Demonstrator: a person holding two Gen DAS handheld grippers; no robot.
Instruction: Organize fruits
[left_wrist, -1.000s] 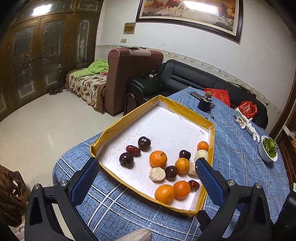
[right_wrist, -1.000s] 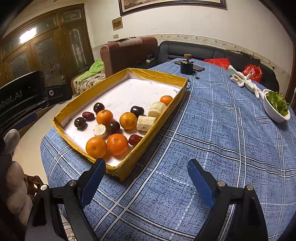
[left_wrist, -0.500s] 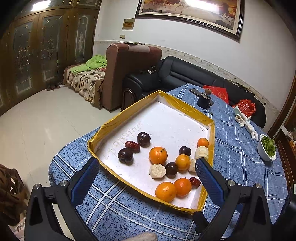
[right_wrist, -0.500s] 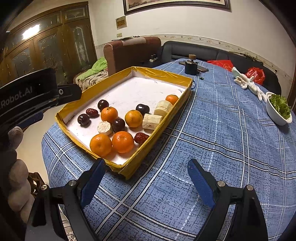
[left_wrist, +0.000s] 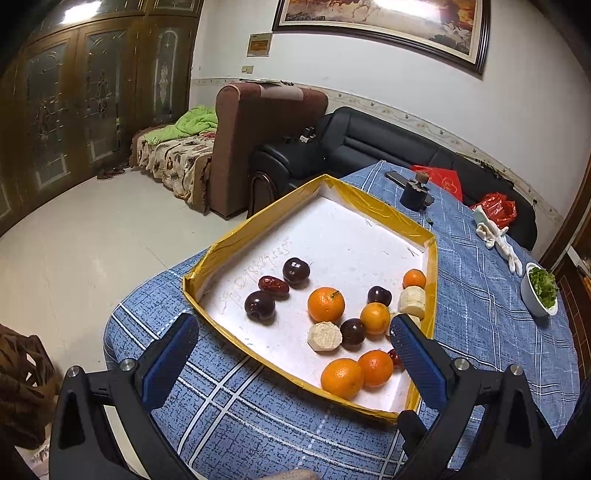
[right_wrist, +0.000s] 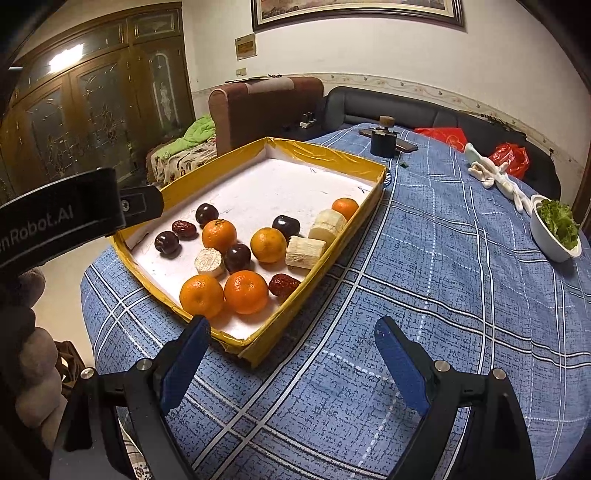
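A shallow yellow-rimmed tray (left_wrist: 258, 229) (right_wrist: 325, 155) with a white floor lies on the blue checked tablecloth. In it are several oranges (left_wrist: 326, 304) (right_wrist: 245, 291), dark plums (left_wrist: 259, 305) (right_wrist: 166, 242), red dates (left_wrist: 273, 284) (right_wrist: 283, 284) and pale banana chunks (left_wrist: 324, 336) (right_wrist: 305, 252), clustered toward the near right part. My left gripper (left_wrist: 291, 352) is open and empty, above the tray's near rim. My right gripper (right_wrist: 291, 352) is open and empty, over the cloth beside the tray's near right corner.
A white bowl of greens (left_wrist: 540, 291) (right_wrist: 556, 230) stands at the table's right. A black stand with a phone (right_wrist: 384, 140), white gloves (right_wrist: 495, 177) and red bags (right_wrist: 508, 158) lie at the far side. Sofas stand beyond the table. The left gripper's body (right_wrist: 62, 218) shows at left.
Both grippers have risen and drawn back a little from the tray, which looks slightly farther. Both stayed open. No fruit has moved.
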